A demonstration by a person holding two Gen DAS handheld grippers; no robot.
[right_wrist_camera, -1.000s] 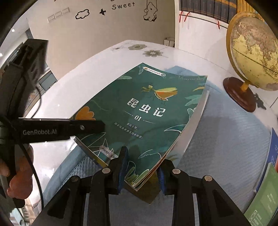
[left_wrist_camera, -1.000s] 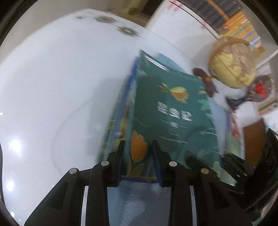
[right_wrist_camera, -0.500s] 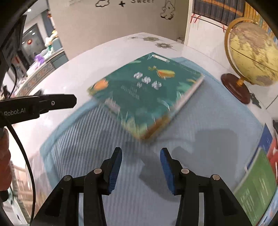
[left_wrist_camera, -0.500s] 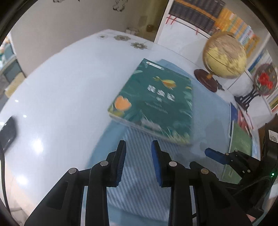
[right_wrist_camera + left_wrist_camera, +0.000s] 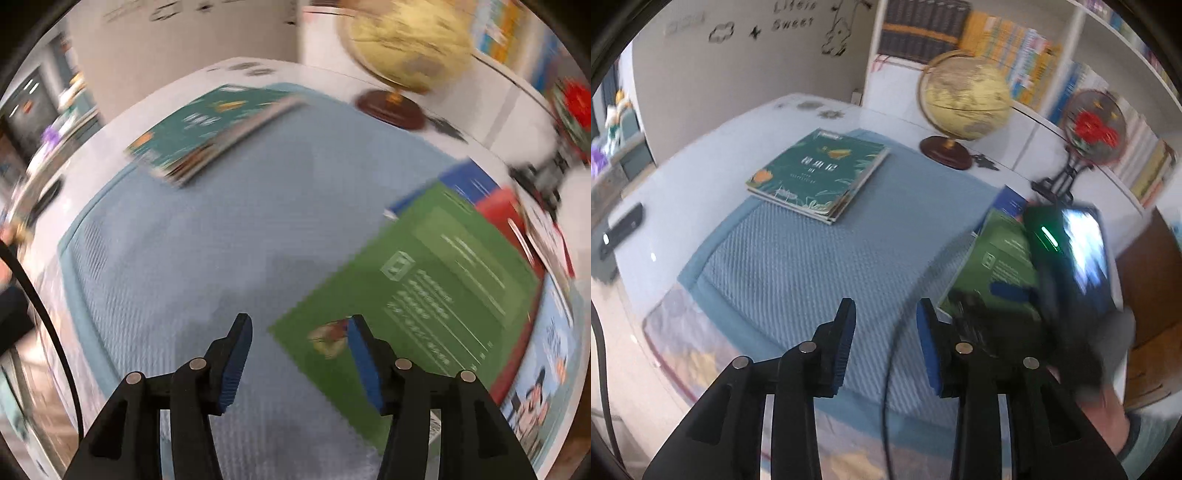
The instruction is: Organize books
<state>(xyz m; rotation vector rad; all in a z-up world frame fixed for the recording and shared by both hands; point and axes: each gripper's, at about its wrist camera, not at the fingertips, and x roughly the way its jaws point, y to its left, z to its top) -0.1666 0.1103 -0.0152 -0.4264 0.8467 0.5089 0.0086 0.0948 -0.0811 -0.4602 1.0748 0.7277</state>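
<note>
Your left gripper: jaws part open, nothing between the pads, only blue mat below. Jaws have just been opening.

Your right gripper: jaws wider than the left, also just opening, empty. Its right finger sits over the near-left corner of the green book; pads don't press on it. Contact w/ cover: can't tell, view blurred.

Dark green book: flat on the far-left corner of the mat, cover up, lying on top of at least one other thin book. Well apart from both grippers.

Green book lies at the mat's right side, on top of a pile w/ a blue book and a red book showing beneath it. An illustrated cover shows at the right edge.

In left wrist view the right gripper's body w/ green light is over that pile, blurred.

Globe on wooden base stands beyond the mat, on the white table. Round ornament w/ red flowers to its right. Bookshelves behind.
</note>
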